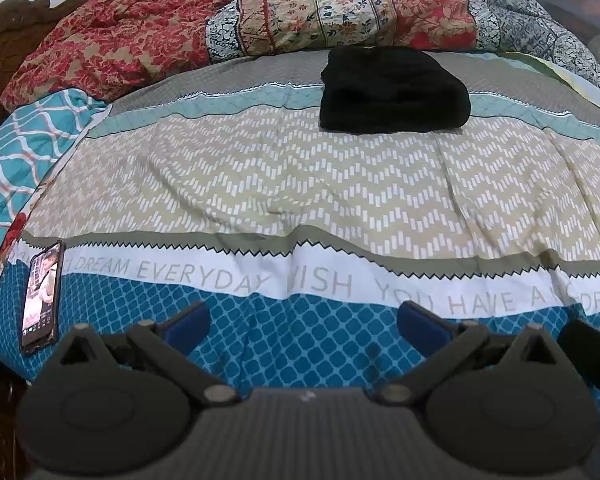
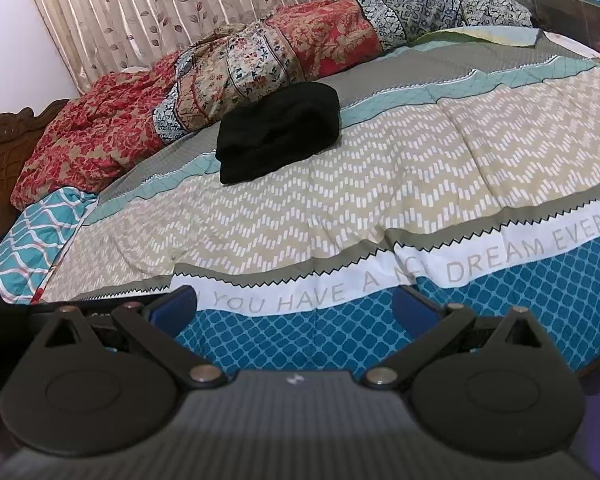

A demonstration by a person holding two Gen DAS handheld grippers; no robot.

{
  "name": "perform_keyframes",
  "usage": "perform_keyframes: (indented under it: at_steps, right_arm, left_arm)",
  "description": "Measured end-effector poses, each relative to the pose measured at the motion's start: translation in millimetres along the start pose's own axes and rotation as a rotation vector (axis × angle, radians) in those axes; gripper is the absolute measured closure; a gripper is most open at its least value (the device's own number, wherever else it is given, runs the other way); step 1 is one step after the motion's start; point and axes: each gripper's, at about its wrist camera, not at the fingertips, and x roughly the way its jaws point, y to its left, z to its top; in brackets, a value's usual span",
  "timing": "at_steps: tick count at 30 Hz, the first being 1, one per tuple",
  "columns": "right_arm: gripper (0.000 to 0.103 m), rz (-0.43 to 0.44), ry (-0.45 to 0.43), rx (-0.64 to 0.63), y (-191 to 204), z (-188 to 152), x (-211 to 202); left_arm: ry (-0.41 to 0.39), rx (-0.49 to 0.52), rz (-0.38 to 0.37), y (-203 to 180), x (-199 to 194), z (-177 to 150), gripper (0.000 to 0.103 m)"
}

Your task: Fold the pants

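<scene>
Far up the bed (image 1: 260, 184), near the heaped quilt (image 1: 260, 24), the black pants (image 1: 394, 90) sit in a compact folded bundle. Both grippers hang back over the near blue edge, the left gripper (image 1: 304, 320) and right gripper (image 2: 294, 306) each with jaws apart and holding nothing. The job looks about done. Any further poke could roll that thick bundle open, and a careless left sweep might knock the phone (image 1: 40, 298) off the edge.

A wide stretch of bed (image 1: 300, 184) lies open in front. Folded black pants (image 1: 394, 90) and a rumpled quilt (image 1: 260, 20) block the far side; a phone (image 1: 40, 296) sits at the left edge.
</scene>
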Motion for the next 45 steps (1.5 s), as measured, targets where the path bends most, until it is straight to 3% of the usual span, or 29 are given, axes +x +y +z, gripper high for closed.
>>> perform_keyframes:
  at_steps: [27,35,39,45]
  right_arm:
    - [0.0,0.005,0.008,0.003,1.0,-1.8,0.0]
    - [0.0,0.006,0.003,0.001,-0.6,-0.5,-0.2]
    - [0.0,0.006,0.003,0.001,-0.8,-0.3,-0.4]
    - [0.0,0.008,0.005,0.001,-1.2,-0.1,-0.3]
  left_arm:
    - [-0.021,-0.003,-0.026,-0.7,-5.3,0.8,0.0]
    - [-0.125,-0.01,-0.081,-1.2,-24.8,1.6,0.0]
    - [-0.182,0.012,-0.073,-5.0,-33.3,2.7,0.0]
    - [-0.166,0.049,-0.04,-11.5,-29.8,3.1,0.0]
